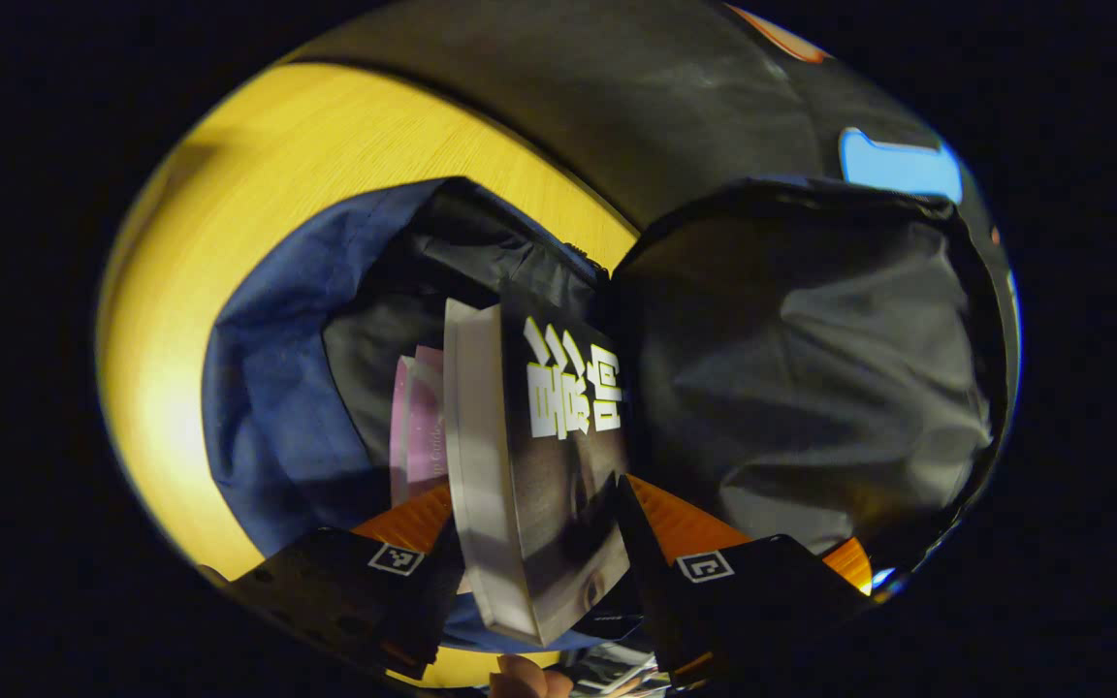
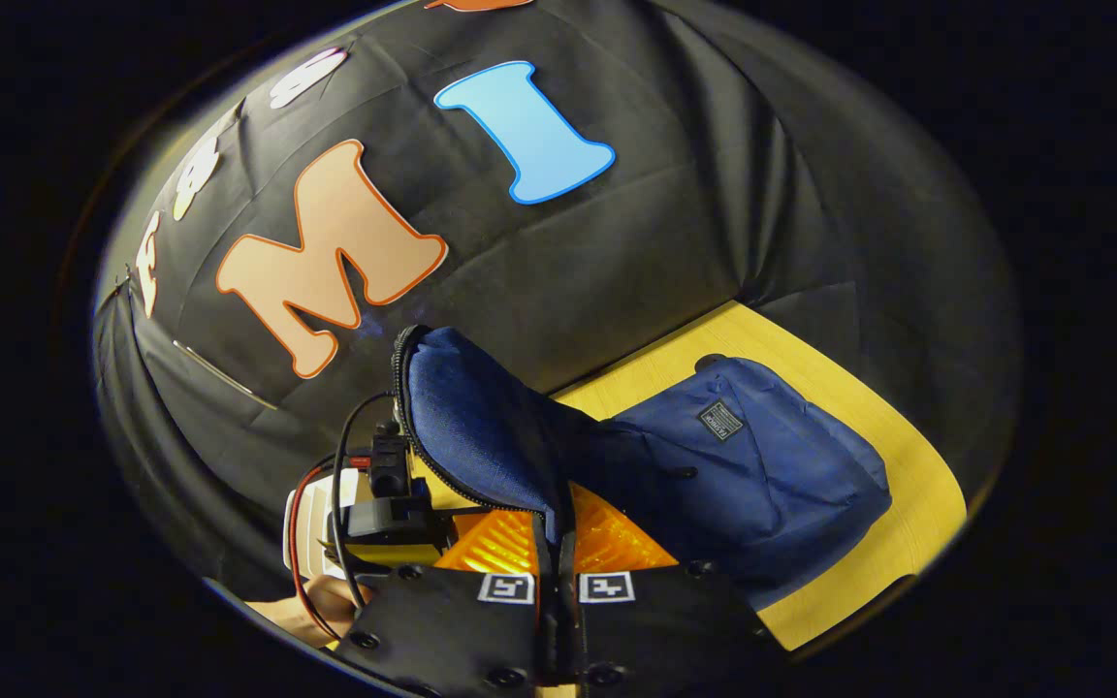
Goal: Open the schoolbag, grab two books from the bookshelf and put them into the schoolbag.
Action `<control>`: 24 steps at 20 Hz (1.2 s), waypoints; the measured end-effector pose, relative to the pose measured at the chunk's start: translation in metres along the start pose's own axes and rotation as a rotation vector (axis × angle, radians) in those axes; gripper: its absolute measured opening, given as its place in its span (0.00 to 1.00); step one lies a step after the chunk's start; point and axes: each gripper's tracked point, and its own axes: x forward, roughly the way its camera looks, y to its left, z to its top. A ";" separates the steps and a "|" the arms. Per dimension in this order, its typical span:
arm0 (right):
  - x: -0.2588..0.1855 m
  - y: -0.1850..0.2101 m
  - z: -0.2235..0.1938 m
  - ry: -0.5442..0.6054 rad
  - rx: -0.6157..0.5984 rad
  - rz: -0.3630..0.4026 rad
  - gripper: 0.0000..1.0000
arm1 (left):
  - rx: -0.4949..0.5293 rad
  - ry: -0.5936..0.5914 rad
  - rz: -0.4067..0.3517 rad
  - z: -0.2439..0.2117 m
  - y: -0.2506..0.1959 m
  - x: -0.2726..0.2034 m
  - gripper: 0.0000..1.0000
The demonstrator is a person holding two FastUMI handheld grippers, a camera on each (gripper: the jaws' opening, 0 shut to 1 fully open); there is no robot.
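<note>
While the left tongs [image 1: 541,557] grip a dark-covered book [image 1: 539,456] between both fingers, the book stands on edge with its far end pointing into the open mouth of the blue schoolbag [image 1: 268,388]. Its pale page block faces left in the left gripper view, and the cover with large white characters faces right. Deeper inside the bag's dark lining, just left of the held book, a pink book [image 1: 418,417] stands upright. The bag's flap [image 1: 811,368] is lifted to the right, its shiny dark inner side turned toward the camera. The bag lies on a yellow wooden counter [image 1: 326,145].

In the right gripper view, the right tongs [image 2: 556,557] are closed narrow on the zippered edge of the flap [image 2: 481,436], both fingers pinching it and holding it raised. The rest of the schoolbag [image 2: 762,465] lies flat on the counter [image 2: 917,504] to the right, a small label patch on its front. Behind the raised flap to the left, the other gripper's body with its cables [image 2: 365,504] shows, and part of a hand [image 2: 311,596] is below it.
</note>
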 end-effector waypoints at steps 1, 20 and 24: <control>0.000 -0.001 0.001 -0.002 0.001 -0.001 0.02 | 0.071 -0.013 0.044 0.002 0.004 -0.005 0.86; -0.002 0.000 -0.007 0.009 -0.027 0.015 0.03 | 0.945 -0.494 0.224 0.058 -0.078 -0.254 0.83; 0.003 0.006 -0.016 0.027 -0.075 0.011 0.04 | 1.015 -0.607 0.332 0.058 -0.071 -0.321 0.97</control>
